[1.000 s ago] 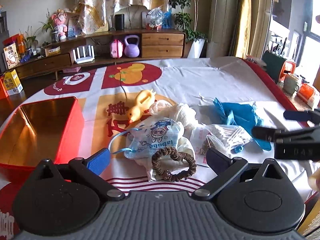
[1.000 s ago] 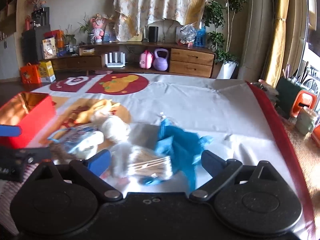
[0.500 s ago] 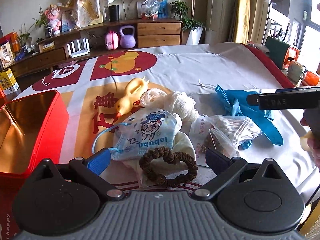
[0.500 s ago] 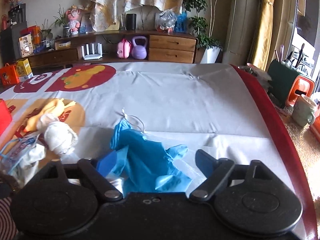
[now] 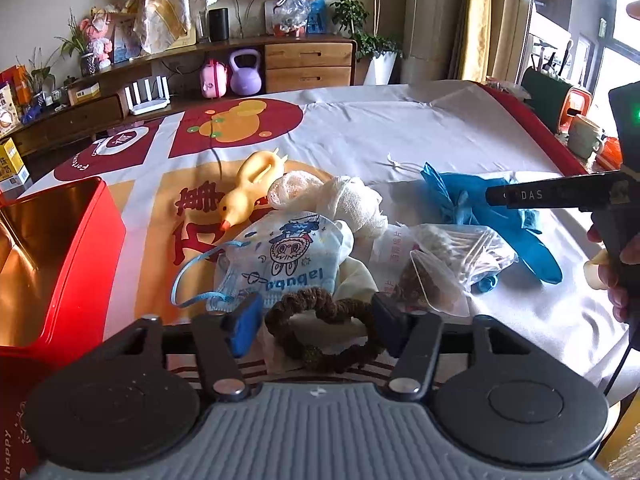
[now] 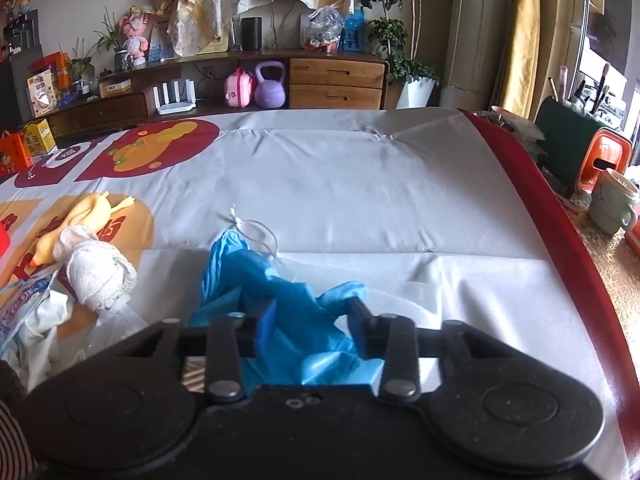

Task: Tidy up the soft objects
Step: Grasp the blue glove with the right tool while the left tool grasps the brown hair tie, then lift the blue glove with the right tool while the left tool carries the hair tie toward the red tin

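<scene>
Soft items lie in a heap on the printed tablecloth. In the left wrist view a brown scrunchie (image 5: pixel 312 297) lies between the pads of my left gripper (image 5: pixel 316 318). Its jaws are closing, and the scrunchie keeps its round shape. Behind it are a printed face mask (image 5: pixel 284 252), white gauze (image 5: pixel 344 200) and a yellow rubber duck (image 5: pixel 248 188). My right gripper (image 6: pixel 314 322) is closing on a crumpled blue glove (image 6: pixel 288 300), which fills the gap and touches both pads. From the left wrist view, the right gripper (image 5: pixel 496 196) reaches in over the blue glove (image 5: pixel 460 200).
An open red box (image 5: pixel 80 248) with a gold inside stands at the left. A clear bag of cotton swabs (image 5: pixel 460 244) lies beside the glove. A mug (image 6: pixel 612 204) and an organiser stand beyond the table's red right edge. A hand (image 5: pixel 624 280) holds the right gripper.
Both pairs of jaws have narrowed from wide open. The right gripper moved right from the swab bag to the blue glove and sank. The left gripper came down around the scrunchie, then held still.
</scene>
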`<state>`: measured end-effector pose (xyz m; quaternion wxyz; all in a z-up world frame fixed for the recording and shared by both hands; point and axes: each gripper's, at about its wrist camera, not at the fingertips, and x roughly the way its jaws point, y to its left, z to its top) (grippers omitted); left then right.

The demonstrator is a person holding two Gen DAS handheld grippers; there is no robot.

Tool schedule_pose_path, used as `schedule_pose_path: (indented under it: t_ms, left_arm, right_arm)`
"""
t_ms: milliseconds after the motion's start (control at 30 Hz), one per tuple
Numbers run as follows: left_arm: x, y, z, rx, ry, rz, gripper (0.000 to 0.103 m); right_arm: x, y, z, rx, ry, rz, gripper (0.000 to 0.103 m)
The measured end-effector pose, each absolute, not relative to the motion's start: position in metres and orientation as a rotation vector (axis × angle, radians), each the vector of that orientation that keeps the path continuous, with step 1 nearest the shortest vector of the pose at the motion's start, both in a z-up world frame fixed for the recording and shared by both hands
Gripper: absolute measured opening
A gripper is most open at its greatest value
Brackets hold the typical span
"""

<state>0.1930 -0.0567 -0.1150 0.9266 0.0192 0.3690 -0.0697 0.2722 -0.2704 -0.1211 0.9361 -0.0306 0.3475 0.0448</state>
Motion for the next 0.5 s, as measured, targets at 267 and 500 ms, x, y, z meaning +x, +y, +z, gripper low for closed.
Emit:
schedule_pose_path:
  t_ms: [267,500]
  left_arm:
    - [0.190,-0.056,-0.114,0.053,0.754,-0.145,0.030]
    - [0.184,-0.057,-0.109,0.067,0.740,-0.158,0.015]
  right_arm:
    - [0.263,-0.271,-0.116,-0.050,0.691,0.100,0.011]
    - [0.251,-0.272,-0.106,-0.040,0.671,0.112,0.006]
